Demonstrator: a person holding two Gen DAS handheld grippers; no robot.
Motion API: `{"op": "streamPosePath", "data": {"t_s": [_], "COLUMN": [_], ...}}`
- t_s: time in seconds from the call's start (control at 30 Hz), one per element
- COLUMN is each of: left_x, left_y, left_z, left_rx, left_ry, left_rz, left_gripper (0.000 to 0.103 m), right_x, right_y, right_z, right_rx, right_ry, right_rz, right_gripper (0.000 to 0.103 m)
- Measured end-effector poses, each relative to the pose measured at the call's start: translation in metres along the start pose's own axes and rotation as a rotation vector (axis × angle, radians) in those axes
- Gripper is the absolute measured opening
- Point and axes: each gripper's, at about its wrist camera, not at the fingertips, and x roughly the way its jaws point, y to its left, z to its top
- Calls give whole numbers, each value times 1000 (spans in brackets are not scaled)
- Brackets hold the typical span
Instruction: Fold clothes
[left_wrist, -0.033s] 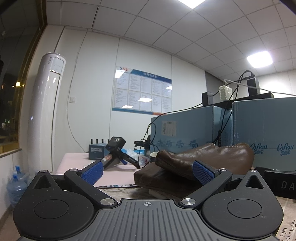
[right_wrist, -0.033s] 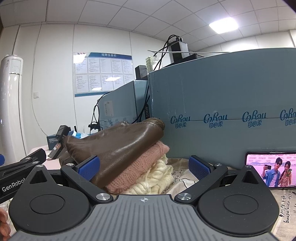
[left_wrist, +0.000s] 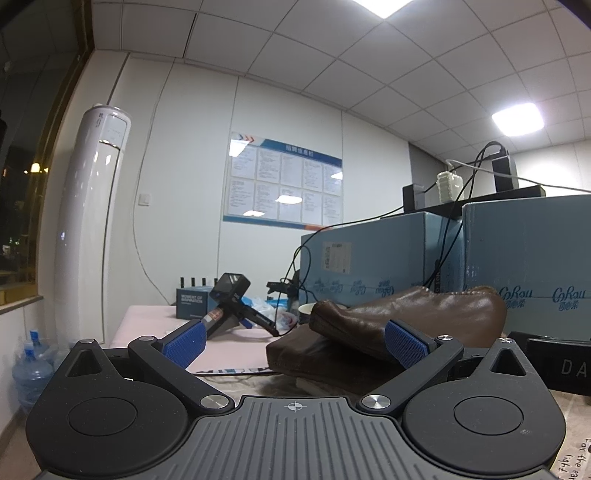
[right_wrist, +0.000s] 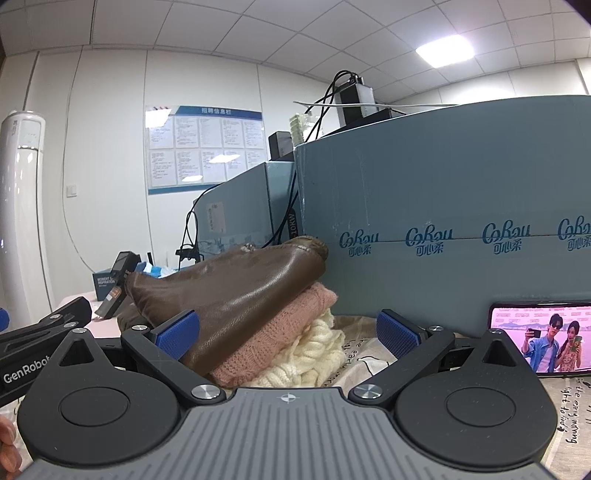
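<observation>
A folded brown leather garment (right_wrist: 240, 284) lies on top of a pile, over a folded pink knit (right_wrist: 280, 332) and a cream cable knit (right_wrist: 314, 350). The brown garment also shows in the left wrist view (left_wrist: 406, 314). My left gripper (left_wrist: 295, 339) is open and empty, low at the table, just short of the pile's left end. My right gripper (right_wrist: 288, 332) is open and empty, its jaws wide in front of the pile's near side. The left gripper's body (right_wrist: 40, 332) shows at the left edge of the right wrist view.
Blue cardboard boxes (right_wrist: 461, 236) stand right behind the pile, with cables and devices on top. A phone with a lit screen (right_wrist: 539, 339) leans against them at right. A handheld camera (left_wrist: 229, 295), a small box (left_wrist: 192, 302) and plastic bags lie at far left. A printed cloth (right_wrist: 569, 406) covers the table.
</observation>
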Motion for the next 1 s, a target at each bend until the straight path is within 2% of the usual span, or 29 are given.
{"op": "streamPosePath", "data": {"t_s": [0.13, 0.33, 0.53, 1.0], "left_x": [0, 0, 1, 1], "left_y": [0, 2, 2, 2], "left_z": [1, 1, 1, 0], "left_rx": [-9, -22, -23, -22], "left_ry": [-2, -5, -4, -3], "left_rz": [-12, -30, -31, -31], "left_gripper": [103, 103, 103, 103], "right_x": [6, -12, -7, -7], "right_y": [1, 1, -5, -1], "right_z": [-1, 1, 4, -1], "right_rx": [-9, 8, 38, 19], "right_ry": [4, -73, -50, -50], "right_rz": [-3, -41, -61, -53], "right_gripper": [103, 103, 103, 103]}}
